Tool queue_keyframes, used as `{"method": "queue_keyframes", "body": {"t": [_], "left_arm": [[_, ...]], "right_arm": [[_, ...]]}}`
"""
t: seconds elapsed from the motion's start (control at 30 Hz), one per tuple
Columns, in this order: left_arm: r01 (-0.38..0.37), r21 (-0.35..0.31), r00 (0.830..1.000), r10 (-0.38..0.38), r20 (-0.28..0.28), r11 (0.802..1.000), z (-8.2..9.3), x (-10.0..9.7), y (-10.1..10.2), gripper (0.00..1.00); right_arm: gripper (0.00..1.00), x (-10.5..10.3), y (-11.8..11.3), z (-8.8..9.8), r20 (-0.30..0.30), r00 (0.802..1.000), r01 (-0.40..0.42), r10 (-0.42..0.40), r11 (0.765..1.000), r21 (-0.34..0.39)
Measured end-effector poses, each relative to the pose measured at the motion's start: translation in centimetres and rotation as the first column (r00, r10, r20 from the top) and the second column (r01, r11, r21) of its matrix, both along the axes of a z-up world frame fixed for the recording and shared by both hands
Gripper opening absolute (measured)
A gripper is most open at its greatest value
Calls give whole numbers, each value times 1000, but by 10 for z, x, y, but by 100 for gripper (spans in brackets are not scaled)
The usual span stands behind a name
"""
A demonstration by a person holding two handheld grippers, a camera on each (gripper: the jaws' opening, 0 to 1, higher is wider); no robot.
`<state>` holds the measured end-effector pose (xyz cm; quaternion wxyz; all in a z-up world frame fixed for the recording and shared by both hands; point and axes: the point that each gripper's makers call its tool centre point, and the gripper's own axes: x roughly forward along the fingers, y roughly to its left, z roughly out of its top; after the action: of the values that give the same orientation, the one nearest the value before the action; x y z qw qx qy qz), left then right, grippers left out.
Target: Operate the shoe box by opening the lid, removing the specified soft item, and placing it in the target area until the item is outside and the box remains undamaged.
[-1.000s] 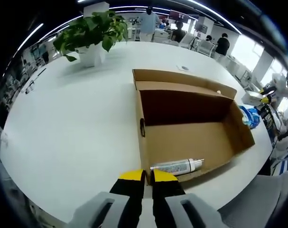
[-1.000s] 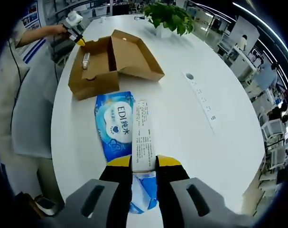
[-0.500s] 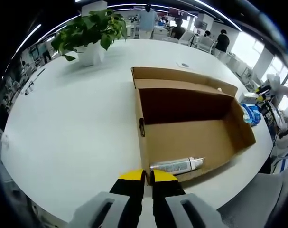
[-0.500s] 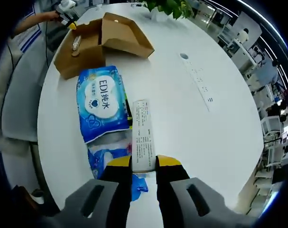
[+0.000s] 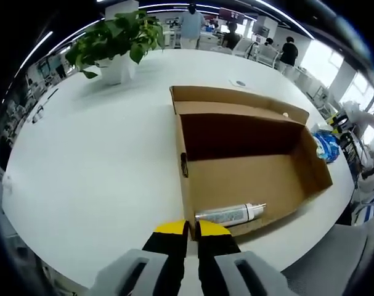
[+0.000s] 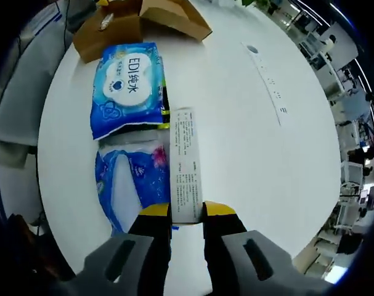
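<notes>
My left gripper (image 5: 188, 229), jaws pressed together, sits at the open shoe box (image 5: 248, 169) near wall. My right gripper (image 6: 187, 211) pinches the wipes pack (image 6: 128, 86) flap over bare desk (image 6: 236, 117), near its edge.

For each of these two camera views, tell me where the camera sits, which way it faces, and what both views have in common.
Left gripper view: rides on the left gripper, looking along its closed jaws across the white table into the open shoe box, which holds a tube; potted plant beyond.
Right gripper view: rides on the right gripper, looking down at the table, its jaws closed on a white strip beside blue wipes packs; a person's clothing at left.
Shared: the shoe box and the tube inside it.
</notes>
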<state>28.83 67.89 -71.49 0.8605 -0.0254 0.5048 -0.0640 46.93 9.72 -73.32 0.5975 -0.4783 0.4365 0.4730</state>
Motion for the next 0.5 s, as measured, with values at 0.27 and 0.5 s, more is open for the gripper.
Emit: {"method": "queue_keyframes", "body": {"t": [0.27,0.5], "left_arm": [[0,1,1000,0,-4,1000,-1,0,0,5],[-4,-1,1000,4,-1,1000,-3,2,5,5]], "right_arm": [[16,5,-10,-14,9,999,-48,48,997,-56],[16,5,-16,-19,8,999,-50,51,996,-80]]}}
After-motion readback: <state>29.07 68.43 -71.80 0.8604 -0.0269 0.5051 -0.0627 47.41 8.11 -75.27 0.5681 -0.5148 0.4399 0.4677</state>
